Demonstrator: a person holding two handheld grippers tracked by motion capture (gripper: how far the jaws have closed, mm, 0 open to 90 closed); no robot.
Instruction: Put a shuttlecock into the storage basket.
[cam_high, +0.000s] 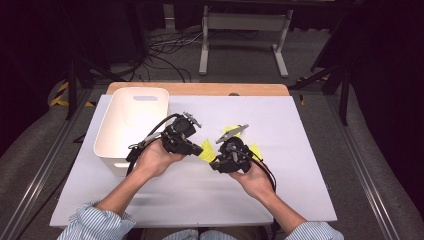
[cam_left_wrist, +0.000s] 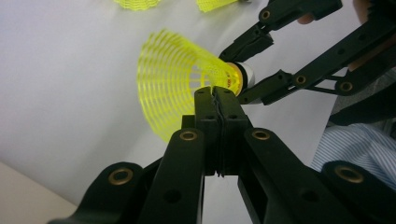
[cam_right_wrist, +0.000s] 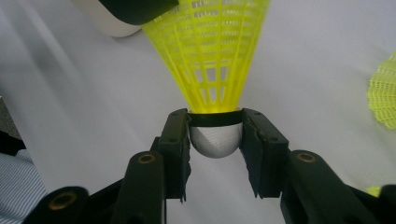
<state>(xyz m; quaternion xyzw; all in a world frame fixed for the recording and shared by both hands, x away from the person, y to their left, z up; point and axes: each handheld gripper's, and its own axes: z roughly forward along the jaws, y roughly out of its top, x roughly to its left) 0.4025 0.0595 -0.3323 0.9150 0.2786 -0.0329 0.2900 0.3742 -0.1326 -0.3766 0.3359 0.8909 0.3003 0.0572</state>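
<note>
A yellow mesh shuttlecock (cam_high: 206, 151) with a white cork head hangs just above the white table between my two grippers. My right gripper (cam_right_wrist: 215, 122) is shut on the cork head (cam_right_wrist: 215, 142), one pad on each side, and the skirt (cam_right_wrist: 210, 51) points away from it. In the left gripper view, my left gripper (cam_left_wrist: 215, 92) has its jaws pressed together on the wall of the skirt (cam_left_wrist: 173, 74), close to the head, with the right gripper (cam_left_wrist: 247, 70) clamping the cork beyond. From above, the left gripper (cam_high: 195, 148) and the right gripper (cam_high: 216, 161) meet tip to tip.
A white plastic bin (cam_high: 132, 122) stands at the table's left, just behind the left hand. Two more yellow shuttlecocks (cam_high: 231, 130) (cam_high: 255, 150) lie on the white table cover (cam_high: 290, 190) behind and to the right of the right gripper.
</note>
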